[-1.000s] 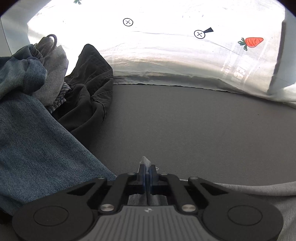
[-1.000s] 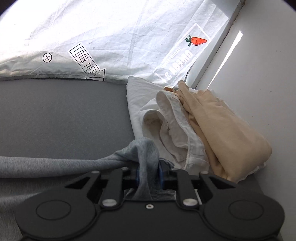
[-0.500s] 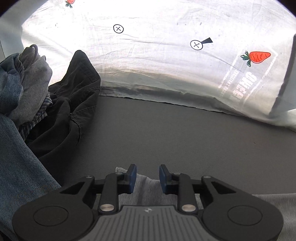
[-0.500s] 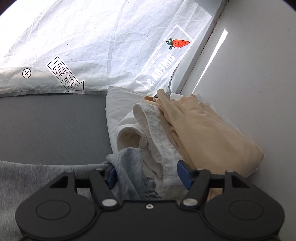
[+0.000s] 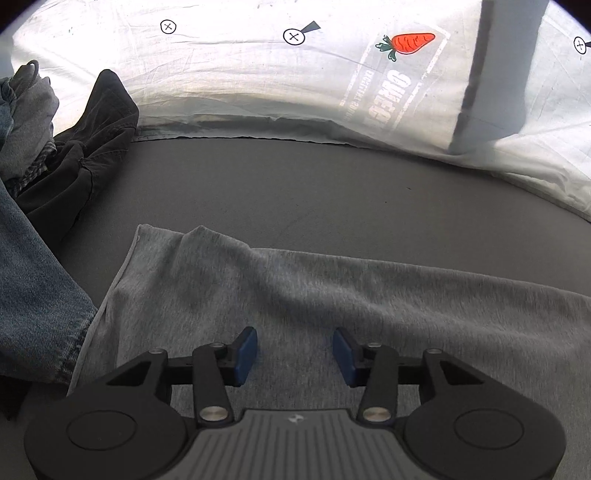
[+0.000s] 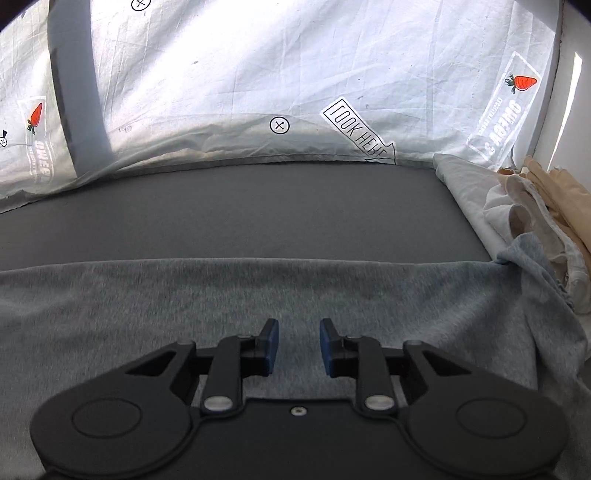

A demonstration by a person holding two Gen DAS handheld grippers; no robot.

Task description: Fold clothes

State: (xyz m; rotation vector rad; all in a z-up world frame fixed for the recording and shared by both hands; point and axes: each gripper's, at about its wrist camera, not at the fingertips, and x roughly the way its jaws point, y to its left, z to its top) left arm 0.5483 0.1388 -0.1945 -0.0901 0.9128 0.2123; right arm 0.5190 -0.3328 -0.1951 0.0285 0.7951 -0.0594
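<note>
Work surface: a flat dark grey mat [image 5: 332, 192], bounded at its far edge by a creased white cloth backdrop [image 6: 258, 74] lit from behind, with a white wall [image 6: 576, 44] at the right. A grey upright bar [image 5: 495, 74] shows as a shadowed band behind the cloth.

Printed marks on the backdrop: small circled crosses [image 5: 294, 36], orange carrot emblems [image 5: 410, 41] above a framed word that appears to read "OMEGA" (mirrored, its smaller line illegible), and an arrow-shaped label [image 6: 358, 133] reading "LOOK HERE", also reversed.

Task item: a heather-grey knit garment [image 5: 332, 295] lies spread across the near half of the mat, its right end lapping onto a pile of white and beige folded clothes [image 6: 535, 206] by the wall. At the left lie a blue denim garment [image 5: 33, 295] and a crumpled black garment [image 5: 92, 147].

Left gripper [image 5: 294, 350]: blue-padded jaws about half apart, having just been opening; nothing held, grey fabric lying beneath the gap.

Right gripper [image 6: 299, 347]: jaws narrowly parted, having just been closing; no fabric pinched between the pads, the garment lying below.
</note>
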